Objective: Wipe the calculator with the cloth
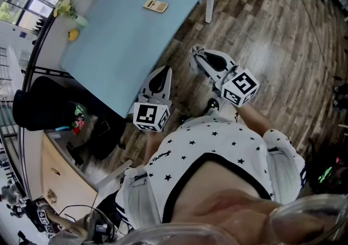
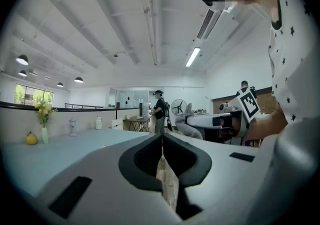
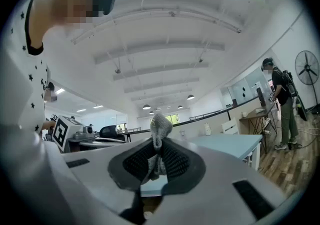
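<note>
Your right gripper [image 3: 159,144] is clamped on a small grey knitted cloth [image 3: 160,126]; a tuft of it sticks out past the jaw tips. Your left gripper [image 2: 161,139] has its jaws pressed together with nothing between them. You hold both over the wood-plank floor [image 1: 272,37], at the near edge of the pale blue table [image 1: 125,40]. The flat tan calculator [image 1: 155,5] lies on the far part of the table, well apart from both grippers.

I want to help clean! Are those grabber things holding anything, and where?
The right gripper pinches the cloth by a bunched fold. The left gripper is shut, empty.
</note>
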`<state>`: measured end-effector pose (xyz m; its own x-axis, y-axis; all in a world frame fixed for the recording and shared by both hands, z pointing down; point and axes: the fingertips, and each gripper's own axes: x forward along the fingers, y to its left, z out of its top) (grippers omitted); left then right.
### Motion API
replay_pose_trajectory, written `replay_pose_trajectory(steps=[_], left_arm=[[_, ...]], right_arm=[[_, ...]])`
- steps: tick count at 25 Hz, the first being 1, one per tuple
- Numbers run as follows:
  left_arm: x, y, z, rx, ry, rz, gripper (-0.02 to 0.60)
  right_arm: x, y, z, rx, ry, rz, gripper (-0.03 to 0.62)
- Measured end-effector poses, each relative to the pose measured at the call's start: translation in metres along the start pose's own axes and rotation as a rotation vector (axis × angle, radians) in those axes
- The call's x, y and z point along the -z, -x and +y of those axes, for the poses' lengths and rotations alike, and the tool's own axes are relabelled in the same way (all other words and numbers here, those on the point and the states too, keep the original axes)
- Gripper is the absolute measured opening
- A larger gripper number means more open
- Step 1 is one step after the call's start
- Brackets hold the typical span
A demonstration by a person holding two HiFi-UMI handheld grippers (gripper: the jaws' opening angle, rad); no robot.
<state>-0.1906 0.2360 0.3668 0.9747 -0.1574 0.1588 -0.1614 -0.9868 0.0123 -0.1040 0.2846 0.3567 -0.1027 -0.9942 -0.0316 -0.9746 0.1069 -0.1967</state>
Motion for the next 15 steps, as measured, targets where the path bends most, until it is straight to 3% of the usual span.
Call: replay_pose_trajectory(steps=[15], left_arm=[[0.002,-0.013,-0.012,-0.031,-0.002,0.031,0.031]], right_arm=[[-0.001,0.012,-0.021,-0.014,-0.052,-0.029,0.037]])
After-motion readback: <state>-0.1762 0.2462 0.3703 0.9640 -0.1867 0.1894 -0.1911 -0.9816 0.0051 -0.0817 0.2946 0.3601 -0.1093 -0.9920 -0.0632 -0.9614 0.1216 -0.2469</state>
